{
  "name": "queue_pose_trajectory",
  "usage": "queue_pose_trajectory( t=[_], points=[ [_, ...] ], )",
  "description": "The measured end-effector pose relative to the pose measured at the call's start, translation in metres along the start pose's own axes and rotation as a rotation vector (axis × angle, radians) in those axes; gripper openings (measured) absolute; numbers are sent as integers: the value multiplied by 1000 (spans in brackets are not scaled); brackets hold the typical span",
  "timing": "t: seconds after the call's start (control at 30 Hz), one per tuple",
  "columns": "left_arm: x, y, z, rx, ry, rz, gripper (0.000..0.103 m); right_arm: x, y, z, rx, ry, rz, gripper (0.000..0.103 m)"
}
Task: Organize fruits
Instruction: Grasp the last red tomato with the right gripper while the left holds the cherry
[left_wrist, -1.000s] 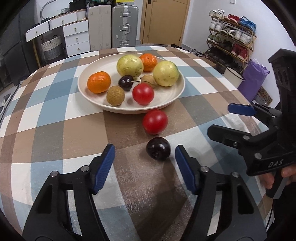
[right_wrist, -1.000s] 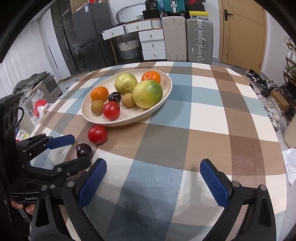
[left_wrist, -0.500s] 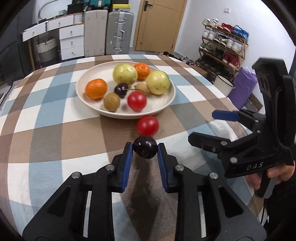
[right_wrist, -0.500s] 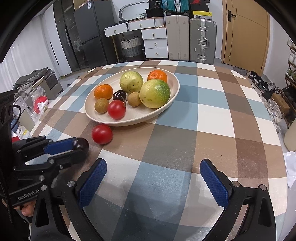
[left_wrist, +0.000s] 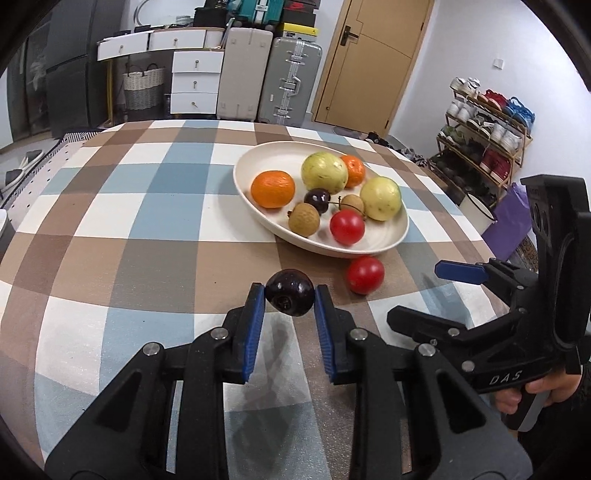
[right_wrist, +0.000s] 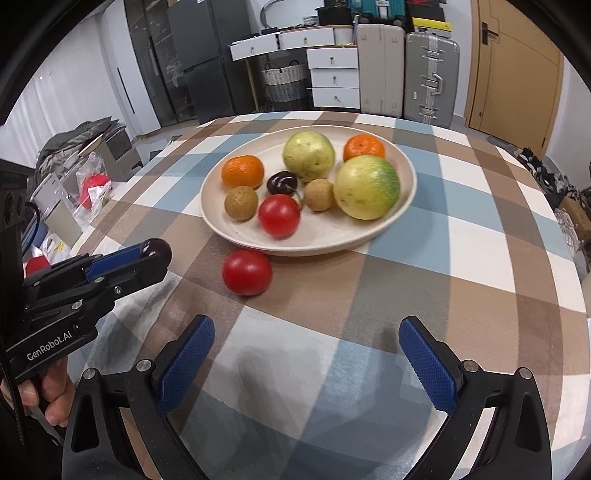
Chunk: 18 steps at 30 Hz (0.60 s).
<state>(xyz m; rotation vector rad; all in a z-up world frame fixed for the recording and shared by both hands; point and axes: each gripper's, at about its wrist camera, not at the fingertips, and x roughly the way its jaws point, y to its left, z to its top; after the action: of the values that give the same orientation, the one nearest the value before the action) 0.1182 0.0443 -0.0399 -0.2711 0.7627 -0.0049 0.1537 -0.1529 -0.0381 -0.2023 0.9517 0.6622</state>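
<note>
my left gripper (left_wrist: 290, 297) jaws clamp a dark cherry (left_wrist: 290, 296), lifted off the checked tablecloth (left_wrist: 147, 229); right gripper (right_wrist: 306, 363) jaws gape apart, holding nothing. step: cherry pickup done. next: carry it into the plate (left_wrist: 369, 247). red tomato (right_wrist: 246, 272) waits beside the rim.

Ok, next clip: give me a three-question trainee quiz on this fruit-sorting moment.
1. True or false: the left gripper holds the dark cherry clear of the tablecloth.
2. Multiple choice: which fruit lies loose on the cloth beside the plate? A) orange B) red tomato C) longan
3. Fill in: the right gripper has its jaws ____.

Key:
1. True; the cherry sits pinched between the blue pads, and the right wrist view shows it raised.
2. B, the red tomato just outside the rim.
3. Open, with nothing between them.
</note>
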Motion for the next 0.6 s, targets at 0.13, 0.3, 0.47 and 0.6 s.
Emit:
queue_pose_trajectory(
  t=[0.13,0.3,0.47,0.6],
  points=[
    [3,4,0,-17,12,3,25,7,10,6,-24,-4,-6,97],
    [6,8,1,-44,18,4,25,18,19,12,-42,9,18,80],
    [7,9,0,-48,15,8,25,21,29,11,-91,2,6,70],
    [7,9,0,-49,19,10,25,21,27,13,-81,-5,15,64]
  ],
)
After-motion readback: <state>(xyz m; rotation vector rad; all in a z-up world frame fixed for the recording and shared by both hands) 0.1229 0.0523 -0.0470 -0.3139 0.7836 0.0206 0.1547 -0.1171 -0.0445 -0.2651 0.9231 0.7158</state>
